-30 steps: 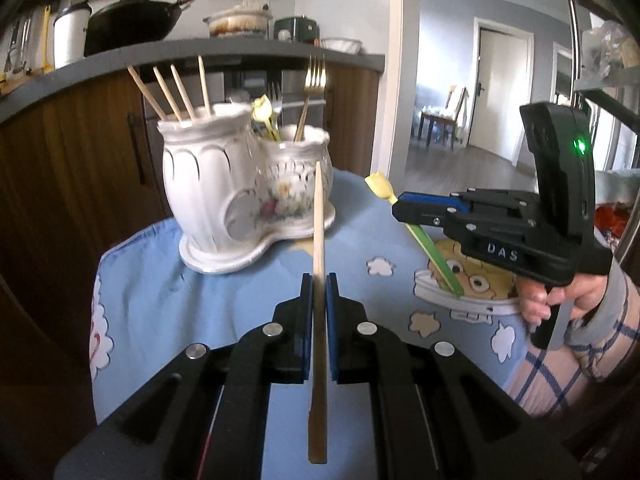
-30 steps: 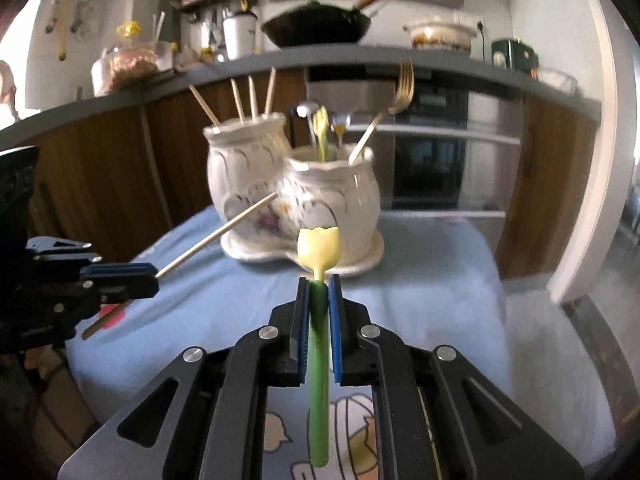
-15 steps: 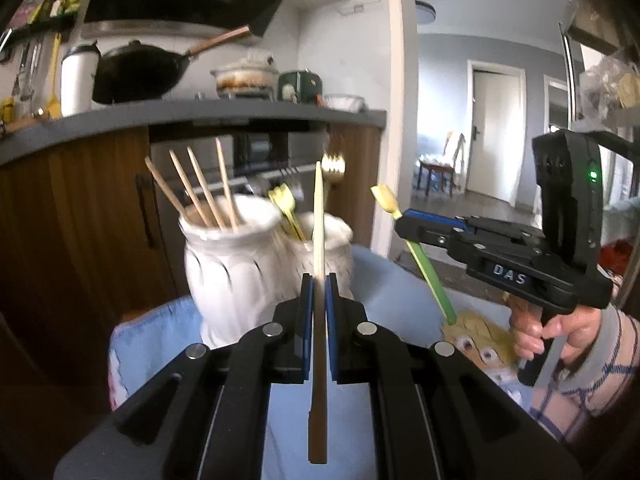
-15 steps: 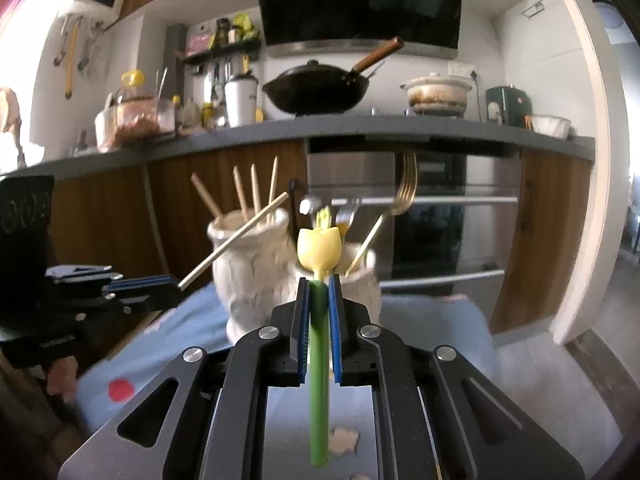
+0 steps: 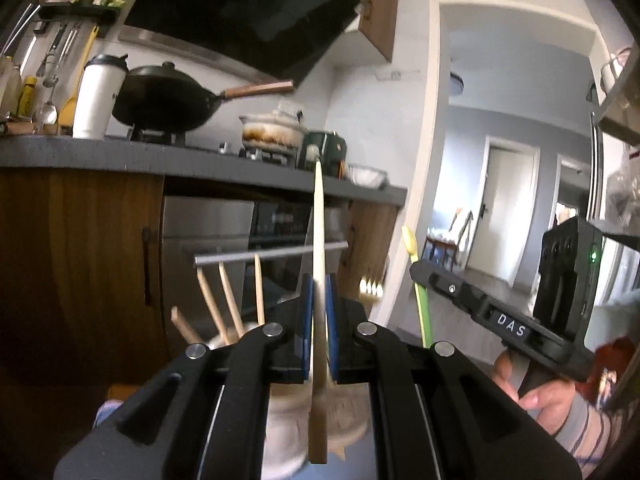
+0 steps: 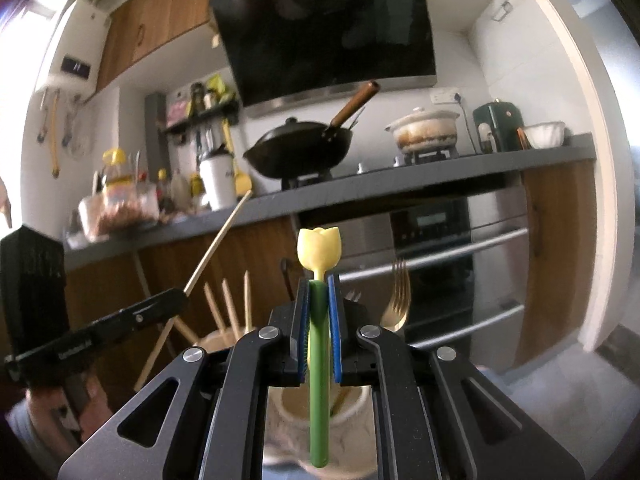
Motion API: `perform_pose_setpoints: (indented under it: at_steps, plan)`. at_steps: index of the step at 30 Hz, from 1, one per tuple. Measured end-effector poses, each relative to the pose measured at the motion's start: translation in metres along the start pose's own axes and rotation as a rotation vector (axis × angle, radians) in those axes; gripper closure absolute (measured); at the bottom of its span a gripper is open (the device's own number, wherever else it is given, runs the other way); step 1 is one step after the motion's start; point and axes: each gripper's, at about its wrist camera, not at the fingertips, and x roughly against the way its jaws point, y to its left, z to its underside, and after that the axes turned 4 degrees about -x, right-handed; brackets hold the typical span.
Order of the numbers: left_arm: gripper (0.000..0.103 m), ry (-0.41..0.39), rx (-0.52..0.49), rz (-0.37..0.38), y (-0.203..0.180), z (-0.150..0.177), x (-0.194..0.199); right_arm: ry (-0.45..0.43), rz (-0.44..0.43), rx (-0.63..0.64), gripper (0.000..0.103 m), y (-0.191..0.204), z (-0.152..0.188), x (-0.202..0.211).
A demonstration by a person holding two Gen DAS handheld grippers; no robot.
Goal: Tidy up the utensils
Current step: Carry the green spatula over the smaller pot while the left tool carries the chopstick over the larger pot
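Note:
My left gripper [image 5: 319,292] is shut on a wooden chopstick [image 5: 319,240] that stands upright between its blue pads. My right gripper [image 6: 318,292] is shut on a green utensil with a yellow tulip-shaped end [image 6: 319,246]. Both are raised above the white ceramic holder [image 6: 218,342], whose top shows just behind and below the fingers. Several chopsticks [image 5: 228,300] stick out of its left jar; a gold fork [image 6: 399,292] stands in its right jar. Each gripper appears in the other's view: the right gripper [image 5: 418,270] and the left gripper [image 6: 182,298].
A dark kitchen counter [image 6: 440,172] runs behind with a black wok [image 6: 300,150], a white pot [image 6: 426,130] and bottles. Under it is an oven [image 6: 452,264] with steel handles. A doorway [image 5: 504,216] opens at the right. A hand [image 5: 536,392] holds the right gripper's handle.
Both grippers rose and tipped up with their utensils still held. The holder slid from the middle of each view to the bottom, and the blue tablecloth has nearly left view.

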Motion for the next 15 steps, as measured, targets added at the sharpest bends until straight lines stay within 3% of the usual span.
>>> perform_pose_setpoints:
  at_steps: [4,15]
  plan:
    - [0.097,-0.040,-0.008,-0.033,0.004,-0.006,-0.017,-0.039,-0.007,-0.035,0.093,-0.004,-0.003,-0.016]
    - [0.097,-0.087,-0.129,-0.144,-0.006,0.008,-0.052,-0.025,-0.016,-0.014,0.093,-0.005,0.022,-0.046]
